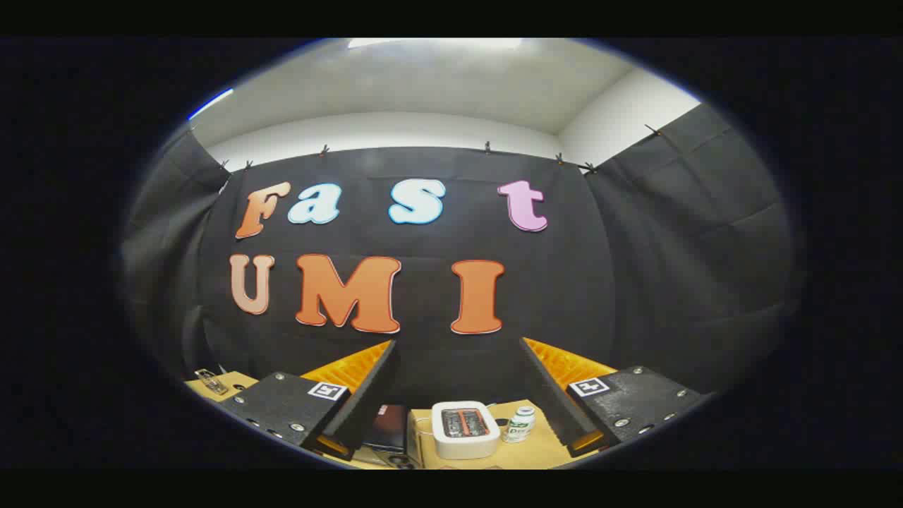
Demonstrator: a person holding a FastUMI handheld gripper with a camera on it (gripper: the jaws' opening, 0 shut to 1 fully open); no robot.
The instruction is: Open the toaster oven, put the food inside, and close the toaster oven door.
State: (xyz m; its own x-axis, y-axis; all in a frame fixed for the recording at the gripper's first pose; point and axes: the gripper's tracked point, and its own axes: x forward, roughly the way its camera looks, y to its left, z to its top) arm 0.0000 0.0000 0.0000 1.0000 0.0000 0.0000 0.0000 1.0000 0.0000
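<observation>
A small white toaster oven [464, 429] stands on the tan table [522, 455], seen between my two fingers and well beyond their tips. Its glass door faces me and looks shut, with orange showing behind the glass. My gripper [458, 346] is open, the fingers spread wide with nothing between them, held high and far back from the oven. A small white bottle with a green label [520, 424] stands just right of the oven. A dark flat object [390, 427] lies to the left of the oven; I cannot tell what it is.
A small clear item [211, 381] lies on the table far to the left, beyond the left finger. The black cloth wall rises close behind the table on three sides.
</observation>
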